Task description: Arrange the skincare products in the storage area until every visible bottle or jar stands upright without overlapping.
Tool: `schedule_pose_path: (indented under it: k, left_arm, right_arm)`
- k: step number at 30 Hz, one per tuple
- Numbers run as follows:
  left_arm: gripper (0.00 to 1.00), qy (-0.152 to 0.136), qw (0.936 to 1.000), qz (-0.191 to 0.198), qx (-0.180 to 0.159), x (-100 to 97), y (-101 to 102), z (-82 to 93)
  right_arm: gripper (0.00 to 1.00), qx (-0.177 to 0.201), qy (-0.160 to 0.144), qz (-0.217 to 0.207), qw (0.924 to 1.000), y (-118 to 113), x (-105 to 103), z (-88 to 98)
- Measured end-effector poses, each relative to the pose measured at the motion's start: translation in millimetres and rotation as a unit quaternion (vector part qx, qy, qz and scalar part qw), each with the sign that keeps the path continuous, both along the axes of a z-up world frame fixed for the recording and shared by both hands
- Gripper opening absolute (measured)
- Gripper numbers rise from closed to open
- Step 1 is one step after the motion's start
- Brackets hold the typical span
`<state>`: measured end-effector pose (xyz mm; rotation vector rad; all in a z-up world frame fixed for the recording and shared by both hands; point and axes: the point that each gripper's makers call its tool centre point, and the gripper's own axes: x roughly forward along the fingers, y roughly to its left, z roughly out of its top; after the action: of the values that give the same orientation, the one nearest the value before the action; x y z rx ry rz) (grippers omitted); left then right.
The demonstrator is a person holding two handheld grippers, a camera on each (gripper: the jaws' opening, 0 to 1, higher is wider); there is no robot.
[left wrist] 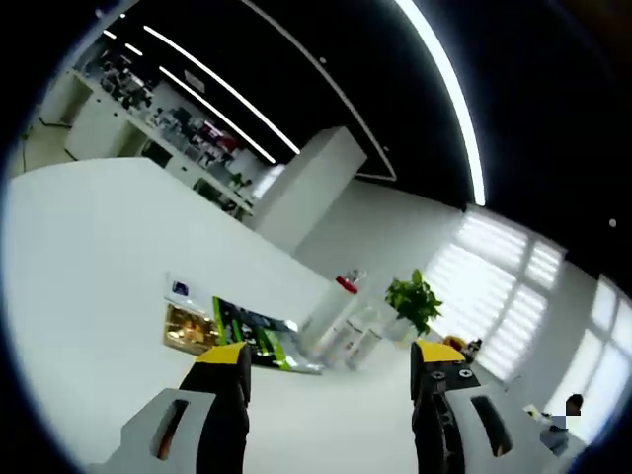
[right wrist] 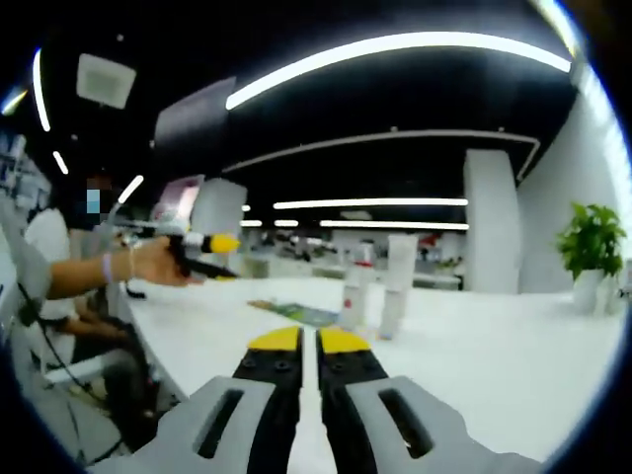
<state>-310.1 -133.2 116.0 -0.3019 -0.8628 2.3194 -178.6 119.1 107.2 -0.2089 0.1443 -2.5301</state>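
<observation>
In the left gripper view my left gripper (left wrist: 331, 367) is open with nothing between its yellow-tipped jaws. Beyond it on the white table (left wrist: 89, 257) stand two white bottles (left wrist: 354, 338), and behind them a taller item with a red cap (left wrist: 348, 284). In the right gripper view my right gripper (right wrist: 308, 342) is shut and holds nothing. Ahead of it stand two small white bottles (right wrist: 353, 293) and a taller white tube (right wrist: 401, 259). A person's hand holds the left gripper (right wrist: 209, 245) up at the left, well away from the bottles.
A green and black flat pack (left wrist: 255, 336) and a gold box (left wrist: 188, 328) lie left of the bottles. The flat pack (right wrist: 296, 312) lies before them in the right gripper view. A potted plant (left wrist: 415, 301) (right wrist: 592, 242) stands at the table's far side. A seated person (right wrist: 44, 267) is at the left.
</observation>
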Motion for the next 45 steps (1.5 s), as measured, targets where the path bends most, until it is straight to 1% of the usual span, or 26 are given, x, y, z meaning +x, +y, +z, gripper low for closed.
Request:
schedule_pose_path:
  k: [5,7,10,11,15,18,19,20,21,23,25,27,29,30,32,33,34,36,37,39,40,41,42,43,44,45]
  left_arm:
    - [0.73,0.020,0.9996,-0.008,0.021,12.6,14.9,8.7]
    - [0.77,0.024,0.9994,-0.011,0.024,16.2,19.6,11.1]
    - [0.80,0.042,0.9988,-0.010,0.022,24.9,25.9,18.3]
    - [0.81,0.054,0.9983,-0.003,0.021,26.6,25.5,21.9]
    - [0.88,0.093,0.9954,0.022,0.002,36.4,24.0,30.9]
    - [1.00,0.121,0.9909,0.059,-0.006,41.0,16.3,35.7]
    - [0.99,0.134,0.9883,0.072,-0.017,44.6,11.9,36.2]
    - [1.00,0.137,0.9876,0.074,-0.020,45.5,10.7,36.3]
    - [1.00,0.150,0.9838,0.092,-0.031,50.2,2.9,37.8]
    - [1.00,0.159,0.9816,0.100,-0.036,55.5,-2.8,39.2]
    - [1.00,0.170,0.9782,0.112,-0.041,62.4,-10.5,41.6]
    - [1.00,0.180,0.9746,0.127,-0.044,67.9,-18.5,43.8]
    - [1.00,0.192,0.9682,0.150,-0.057,76.0,-28.7,44.1]
    - [1.00,0.198,0.9650,0.159,-0.066,79.2,-32.5,43.7]
    - [1.00,0.200,0.9599,0.168,-0.102,85.6,-36.0,36.9]
    - [1.00,0.196,0.9575,0.169,-0.128,88.2,-37.0,31.4]
    - [1.00,0.196,0.9526,0.171,-0.158,91.6,-38.8,26.6]
    - [1.00,0.193,0.9422,0.175,-0.210,98.0,-43.1,17.4]
    - [1.00,0.192,0.9406,0.176,-0.218,99.0,-44.1,15.9]
    - [1.00,0.184,0.9328,0.174,-0.257,106.8,-49.5,6.7]
    - [1.00,0.182,0.9306,0.171,-0.267,112.1,-51.8,2.6]
    - [1.00,0.179,0.9309,0.174,-0.266,119.1,-55.9,-1.5]
    - [1.00,0.178,0.9305,0.178,-0.266,123.0,-59.3,-4.3]
    - [1.00,0.176,0.9301,0.187,-0.263,130.6,-67.0,-9.5]
    - [1.00,0.172,0.9303,0.196,-0.258,133.4,-74.7,-11.7]
    - [1.00,0.165,0.9309,0.203,-0.255,132.3,-78.4,-11.1]
  right_arm:
    - [0.35,-0.004,-0.012,0.035,0.9993,-21.3,-4.6,0.1]
    - [0.43,-0.024,0.011,0.044,0.9987,-28.1,-2.6,12.1]
    - [0.54,-0.038,0.029,0.054,0.9974,-33.9,2.0,23.8]
    - [0.61,-0.041,0.035,0.054,0.9971,-34.8,2.2,28.0]
    - [0.99,-0.050,0.057,0.038,0.9964,-31.2,-2.0,39.7]
    - [1.00,-0.061,0.073,0.016,0.9953,-22.7,-3.8,47.2]
    - [1.00,-0.064,0.081,0.009,0.9946,-18.5,-2.8,51.0]
    - [1.00,-0.065,0.082,0.008,0.9945,-17.8,-2.5,51.8]
    - [1.00,-0.065,0.085,0.004,0.9943,-15.0,-3.0,55.3]
    - [1.00,-0.055,0.084,-0.010,0.9949,-9.7,-4.1,59.0]
    - [1.00,-0.051,0.096,-0.023,0.9938,-4.5,-3.6,64.0]
    - [1.00,-0.068,0.123,-0.030,0.9896,1.2,-0.7,75.5]
    - [1.00,-0.098,0.134,-0.033,0.9856,7.4,2.3,83.7]
    - [1.00,-0.112,0.131,-0.032,0.9846,10.5,2.9,85.8]
    - [1.00,-0.136,0.105,-0.054,0.9837,23.1,-2.4,82.6]
    - [1.00,-0.138,0.101,-0.059,0.9835,25.3,-3.2,81.8]
    - [1.00,-0.137,0.099,-0.065,0.9836,27.8,-4.0,80.9]
    - [1.00,-0.118,0.075,-0.108,0.9843,46.6,-7.4,70.9]
    - [1.00,-0.106,0.064,-0.119,0.9851,52.0,-8.2,66.6]
    - [0.92,-0.081,0.039,-0.131,0.9873,59.8,-9.1,58.1]
    - [0.86,-0.065,0.028,-0.134,0.9885,62.8,-9.1,53.4]
    - [0.79,-0.044,0.013,-0.134,0.9899,64.8,-9.1,47.2]
    - [0.75,-0.028,-0.002,-0.131,0.9910,65.7,-9.3,41.3]
    - [0.75,-0.014,-0.014,-0.126,0.9918,65.8,-9.4,35.9]
    - [0.79,-0.004,-0.028,-0.120,0.9924,66.2,-10.0,30.3]
    - [0.83,-0.004,-0.032,-0.117,0.9926,66.3,-10.1,28.6]
